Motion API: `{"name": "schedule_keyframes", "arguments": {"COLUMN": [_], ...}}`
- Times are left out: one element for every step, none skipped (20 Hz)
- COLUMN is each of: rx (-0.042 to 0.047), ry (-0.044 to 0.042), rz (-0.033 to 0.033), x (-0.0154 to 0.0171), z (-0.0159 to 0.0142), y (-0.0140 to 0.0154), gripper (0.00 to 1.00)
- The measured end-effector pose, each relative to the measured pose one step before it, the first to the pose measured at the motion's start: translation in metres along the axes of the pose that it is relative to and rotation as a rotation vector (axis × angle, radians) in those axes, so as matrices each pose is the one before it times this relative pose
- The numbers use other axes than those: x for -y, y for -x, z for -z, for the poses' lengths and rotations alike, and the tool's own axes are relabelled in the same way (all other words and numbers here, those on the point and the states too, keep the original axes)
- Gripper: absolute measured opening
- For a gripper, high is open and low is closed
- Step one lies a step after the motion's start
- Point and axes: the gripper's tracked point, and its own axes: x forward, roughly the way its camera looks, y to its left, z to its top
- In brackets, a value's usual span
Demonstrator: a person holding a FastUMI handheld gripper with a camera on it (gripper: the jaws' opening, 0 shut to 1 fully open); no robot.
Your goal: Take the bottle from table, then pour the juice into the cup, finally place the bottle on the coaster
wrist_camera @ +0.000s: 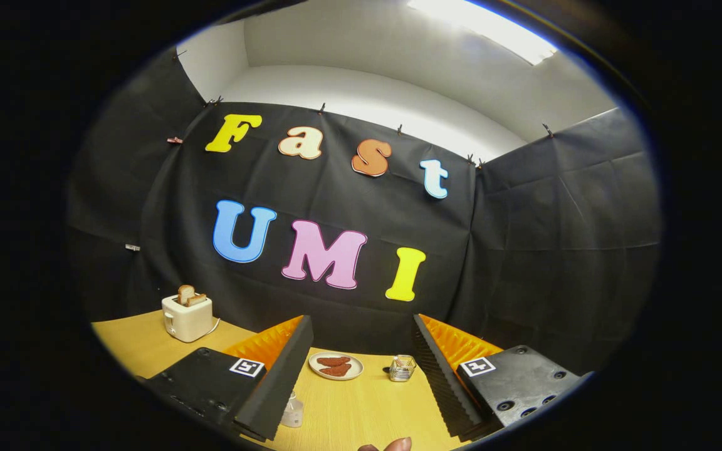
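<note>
Right, my gripper point(361, 376) is spread wide and holds nothing; the bottle point(292, 411) sits low on the table point(361, 413), beside my left finger point(276, 382). I'd dip and shift left to centre it before squeezing.

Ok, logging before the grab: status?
Gripper open, holding nothing. Clear bottle beside left finger, half hidden. Glass cup ahead by right finger. Plate of food beyond, not blocking.
</note>
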Motion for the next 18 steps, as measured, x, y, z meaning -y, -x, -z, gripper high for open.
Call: {"name": "schedule_keyframes", "arguments": {"rx": [0.00085, -0.00058, 0.00016, 0.00092, -0.00010, -0.00151, -0.00223, -0.00201, 0.00131, 0.00222, 0.00107, 0.00052, 0.00227, 0.00321, 0.00555, 0.00916, 0.01179, 0.01114], "ry": [-0.00112, -0.00270, -0.00190, -0.00132, -0.00261, -0.00356, -0.00448, -0.00269, -0.00143, -0.00013, -0.00036, -0.00135, -0.00361, -0.00612, -0.00813, -0.00792, -0.00525, -0.00593], "rz": [-0.00048, -0.00281, -0.00221, 0.00009, -0.00136, -0.00072, -0.00043, 0.00057, -0.00057, 0.00012, -0.00088, -0.00183, -0.00163, -0.00445, -0.00853, -0.00970, -0.01016, -0.01316], "x": [-0.00057, -0.00140, -0.00171, -0.00079, -0.00113, -0.00123, -0.00113, -0.00097, -0.00105, -0.00068, -0.00037, -0.00054, -0.00046, -0.00162, -0.00288, -0.00378, -0.00268, -0.00460], "z": [-0.00117, 0.00022, 0.00103, 0.00024, 0.00060, 0.00050, 0.00024, 0.00141, -0.00036, -0.00049, -0.00079, 0.00022, 0.00010, -0.00002, 0.00063, 0.00132, 0.00279, 0.00548], "y": [-0.00062, -0.00065, 0.00069, -0.00025, -0.00118, 0.00054, 0.00018, 0.00100, 0.00032, 0.00041, 0.00080, 0.00043, 0.00058, -0.00043, -0.00079, -0.00129, -0.00145, -0.00231], "gripper": [0.97, 0.97, 0.97, 0.97, 0.97, 0.97, 0.97, 0.97, 0.97, 0.97, 0.97, 0.97, 0.97, 0.97, 0.97, 0.97, 0.97, 0.97]}}
